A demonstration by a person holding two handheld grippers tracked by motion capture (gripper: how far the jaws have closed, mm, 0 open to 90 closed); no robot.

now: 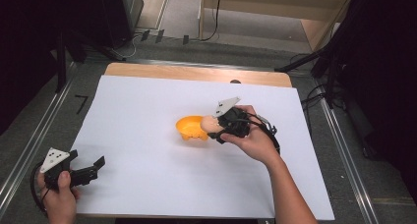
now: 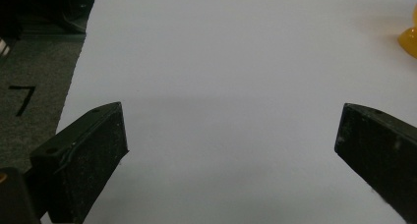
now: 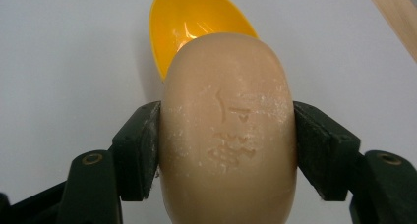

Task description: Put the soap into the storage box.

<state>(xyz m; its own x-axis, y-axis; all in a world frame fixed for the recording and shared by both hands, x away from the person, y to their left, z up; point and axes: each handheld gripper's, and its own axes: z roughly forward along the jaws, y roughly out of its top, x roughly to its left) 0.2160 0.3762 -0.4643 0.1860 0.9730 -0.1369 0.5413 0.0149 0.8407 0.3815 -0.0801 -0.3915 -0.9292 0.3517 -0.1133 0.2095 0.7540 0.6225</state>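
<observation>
- Resting at the near left corner of the white sheet (image 1: 147,184), the left gripper (image 1: 91,169) is held in the person's left hand (image 1: 60,197); its jaws stand wide apart with nothing between them, bare sheet showing in the gap in the left gripper view.
- Farther in and to the right, the person's right hand (image 1: 253,138) holds the right gripper (image 1: 216,130), pointed toward the middle of the sheet.
- The right gripper's jaws are clamped on a beige bar of soap (image 3: 228,130): in the right gripper view one black pad presses on each long side of the bar, and a stamped mark, too faint to read, shows on its upper face.
- The soap projects beyond the jaw tips and is clear of the sheet.
- Just beyond the soap lies an orange bowl (image 3: 192,22), open side up; the bar's far end overlaps the bowl's near rim in both views. Contact between bar and bowl cannot be determined.
- Beyond the sheet's far edge, a strip of wooden tabletop (image 1: 196,72) is visible.
</observation>
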